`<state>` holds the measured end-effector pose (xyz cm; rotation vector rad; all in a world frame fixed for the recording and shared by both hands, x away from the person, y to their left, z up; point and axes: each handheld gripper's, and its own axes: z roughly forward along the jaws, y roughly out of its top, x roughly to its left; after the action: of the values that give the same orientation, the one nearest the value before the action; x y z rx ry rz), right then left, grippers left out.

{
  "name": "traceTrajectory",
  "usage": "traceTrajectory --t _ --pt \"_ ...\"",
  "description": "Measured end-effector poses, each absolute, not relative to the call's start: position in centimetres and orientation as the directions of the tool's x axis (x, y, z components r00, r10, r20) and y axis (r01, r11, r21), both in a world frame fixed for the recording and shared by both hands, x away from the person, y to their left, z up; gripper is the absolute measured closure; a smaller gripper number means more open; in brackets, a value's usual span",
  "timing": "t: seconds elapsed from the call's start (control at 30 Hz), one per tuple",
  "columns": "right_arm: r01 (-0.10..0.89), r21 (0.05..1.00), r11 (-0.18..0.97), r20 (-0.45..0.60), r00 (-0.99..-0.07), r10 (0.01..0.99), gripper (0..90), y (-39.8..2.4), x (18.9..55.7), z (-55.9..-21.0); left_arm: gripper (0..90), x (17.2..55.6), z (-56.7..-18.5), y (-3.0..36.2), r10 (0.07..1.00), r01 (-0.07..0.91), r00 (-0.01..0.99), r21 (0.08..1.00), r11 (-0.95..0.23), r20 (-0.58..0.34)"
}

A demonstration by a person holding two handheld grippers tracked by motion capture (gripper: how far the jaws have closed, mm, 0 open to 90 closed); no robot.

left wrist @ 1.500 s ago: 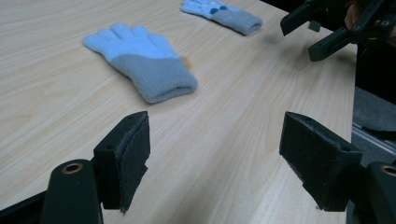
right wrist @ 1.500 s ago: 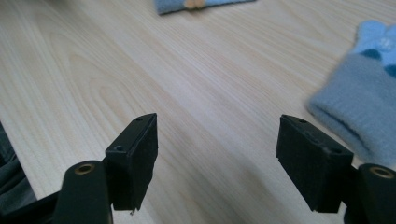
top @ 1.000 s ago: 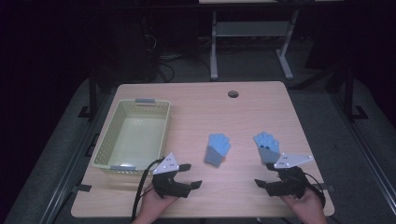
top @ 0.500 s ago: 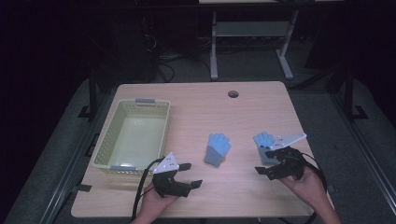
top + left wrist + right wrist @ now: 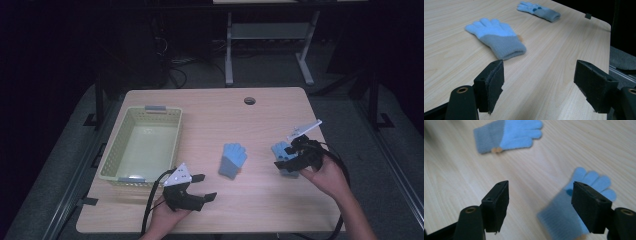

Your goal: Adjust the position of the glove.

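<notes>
Two light-blue knit gloves with grey cuffs lie flat on the wooden table. One glove (image 5: 232, 160) (image 5: 496, 37) (image 5: 509, 133) is mid-table. The other glove (image 5: 281, 148) (image 5: 539, 11) (image 5: 560, 212) lies to its right. My right gripper (image 5: 281, 159) (image 5: 540, 192) hovers just over this second glove, open. Its jaws have just been closing slightly and grip nothing; the glove sits below, partly behind one jaw. Near the front edge, my left gripper (image 5: 204, 187) (image 5: 539, 75) rests open and empty, pointing toward the middle glove.
An empty pale-green slatted basket (image 5: 116, 150) stands at the left of the table. A round hole (image 5: 249, 100) is at the far edge. A black cable (image 5: 150, 207) loops from the left gripper. A metal stand (image 5: 229, 55) is beyond the table.
The right hand has moved away from the front edge, up and over the right-hand glove. The left gripper has stayed put, and neither glove has moved.
</notes>
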<state>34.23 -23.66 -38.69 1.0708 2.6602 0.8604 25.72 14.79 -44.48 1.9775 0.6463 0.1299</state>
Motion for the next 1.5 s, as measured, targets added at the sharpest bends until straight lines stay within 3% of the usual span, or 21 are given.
traceTrajectory --t 0.4,0.7,1.1,1.27,1.5 --pt "0.685 0.477 0.551 0.090 -0.662 0.744 37.6 -25.0 37.3 -40.4 24.1 25.7 -44.5 14.6 0.485 0.384 0.855 0.853 -0.354 -0.184" --pt "0.732 0.379 0.565 0.075 -0.633 0.770 49.6 -25.1 38.2 -42.0 24.2 25.6 -44.7 14.3 0.483 0.383 0.856 0.855 -0.351 -0.185" --pt "0.785 0.302 0.542 0.090 -0.589 0.803 53.8 -25.2 38.9 -43.8 24.2 25.5 -44.7 14.5 0.488 0.392 0.851 0.855 -0.341 -0.195" --pt "0.801 0.311 0.512 0.116 -0.567 0.816 54.5 -25.6 38.8 -44.2 24.2 25.5 -44.7 14.4 0.490 0.392 0.850 0.853 -0.345 -0.192" --pt "0.793 0.302 0.529 0.060 -0.570 0.819 54.3 -24.8 38.4 -44.2 24.4 25.5 -44.8 14.4 0.504 0.394 0.844 0.852 -0.345 -0.187"
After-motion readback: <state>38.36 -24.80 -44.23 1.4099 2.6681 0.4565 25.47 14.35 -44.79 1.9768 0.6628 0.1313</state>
